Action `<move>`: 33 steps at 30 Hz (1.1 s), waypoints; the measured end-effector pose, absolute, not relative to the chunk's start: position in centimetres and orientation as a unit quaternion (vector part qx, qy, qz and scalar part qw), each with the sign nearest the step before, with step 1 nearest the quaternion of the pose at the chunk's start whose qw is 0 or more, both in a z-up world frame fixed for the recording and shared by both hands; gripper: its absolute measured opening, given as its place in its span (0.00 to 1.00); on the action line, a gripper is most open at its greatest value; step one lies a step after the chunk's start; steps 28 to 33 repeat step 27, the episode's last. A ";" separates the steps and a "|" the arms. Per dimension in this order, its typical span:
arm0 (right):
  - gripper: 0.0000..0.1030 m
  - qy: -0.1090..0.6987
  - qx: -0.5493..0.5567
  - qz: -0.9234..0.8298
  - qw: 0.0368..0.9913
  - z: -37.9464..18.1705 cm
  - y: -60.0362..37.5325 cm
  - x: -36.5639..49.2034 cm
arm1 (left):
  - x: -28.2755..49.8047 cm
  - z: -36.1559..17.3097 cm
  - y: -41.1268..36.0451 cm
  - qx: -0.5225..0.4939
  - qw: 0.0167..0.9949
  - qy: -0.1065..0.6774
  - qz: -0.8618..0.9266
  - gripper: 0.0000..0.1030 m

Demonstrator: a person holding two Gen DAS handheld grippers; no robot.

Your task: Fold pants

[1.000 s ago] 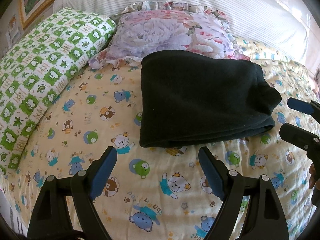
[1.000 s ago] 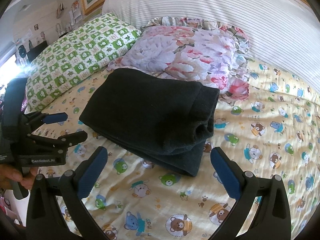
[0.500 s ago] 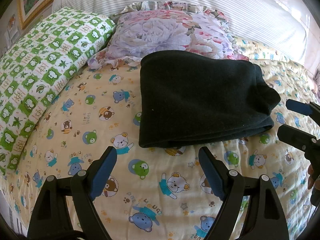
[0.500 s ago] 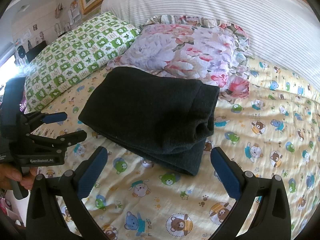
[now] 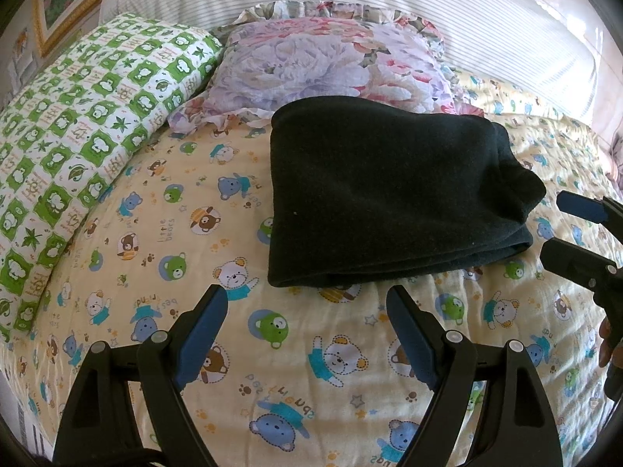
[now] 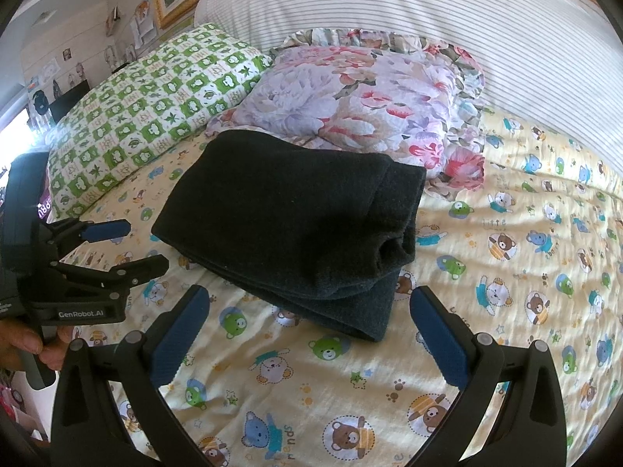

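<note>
The dark pants [image 5: 393, 198] lie folded on the bed [image 5: 303, 354], on its teddy bear sheet. Their far edge touches the flower pillow [image 5: 327, 66]. A green checked pillow [image 5: 85, 124] sits beside it. The left gripper [image 5: 307, 334] and the right gripper [image 6: 309, 334] have wide-apart fingers and hold nothing. The pants' layers are too dark to count.

Bear-print sheet [image 5: 311, 369], green checked pillow [image 5: 89, 124], floral pillow [image 6: 362, 89], striped bolster [image 6: 467, 19]

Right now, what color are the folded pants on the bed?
The pants are black, clearest in the right wrist view.
</note>
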State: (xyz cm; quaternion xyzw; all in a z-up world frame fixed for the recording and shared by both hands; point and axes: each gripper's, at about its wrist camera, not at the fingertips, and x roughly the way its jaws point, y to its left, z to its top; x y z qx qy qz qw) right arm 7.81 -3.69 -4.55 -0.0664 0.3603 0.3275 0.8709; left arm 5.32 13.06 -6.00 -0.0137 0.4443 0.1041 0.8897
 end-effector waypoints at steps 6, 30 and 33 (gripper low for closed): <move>1.00 0.363 -0.062 0.325 0.871 -4.5 -3.8 8.1 | 5.4 -6.0 13.0 -0.014 0.889 0.446 0.102 0.82; 1.00 0.377 -0.049 0.313 0.871 -4.6 -3.6 8.2 | 6.1 -6.0 13.5 -0.023 0.885 0.454 0.099 0.82; 1.00 0.377 -0.049 0.313 0.871 -4.6 -3.6 8.2 | 6.1 -6.0 13.5 -0.023 0.885 0.454 0.099 0.82</move>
